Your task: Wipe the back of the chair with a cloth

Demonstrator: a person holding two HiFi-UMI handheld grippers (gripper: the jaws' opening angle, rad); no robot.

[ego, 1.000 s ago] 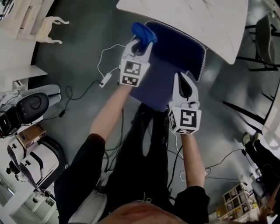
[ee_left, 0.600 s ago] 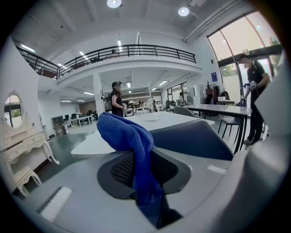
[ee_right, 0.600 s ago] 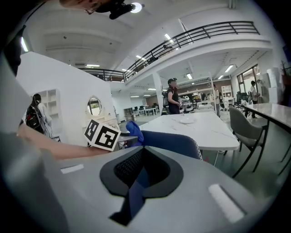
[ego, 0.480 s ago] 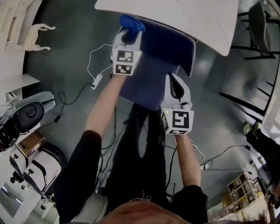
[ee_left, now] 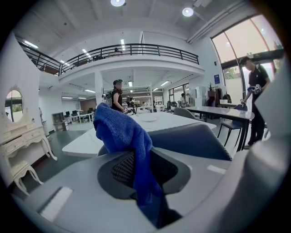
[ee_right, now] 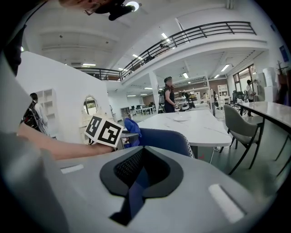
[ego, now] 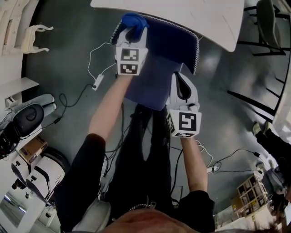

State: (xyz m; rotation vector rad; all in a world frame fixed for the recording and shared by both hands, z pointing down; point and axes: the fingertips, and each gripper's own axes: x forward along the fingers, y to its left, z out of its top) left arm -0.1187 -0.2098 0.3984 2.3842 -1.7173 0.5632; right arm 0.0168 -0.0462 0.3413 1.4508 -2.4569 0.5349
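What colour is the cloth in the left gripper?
Bright blue; the cloth shows best in the left gripper view.

Live, I'm reading this as open-plan office hall. Mezzanine railing (ee_left: 136, 48) high above left jaws, ceiling spotlights (ee_left: 117, 2) higher. Long white tables (ee_left: 154, 122) ahead of them, people (ee_left: 117, 93) standing beyond. Tall window (ee_left: 236, 45) upper right. Grey chair (ee_right: 241, 123) right of right jaws.

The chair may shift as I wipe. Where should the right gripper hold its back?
Probably the top rim of the chair back near its right corner, from above: that thin edge fits between jaws, the table blocks the far side, and the left gripper with the cloth works the left corner.
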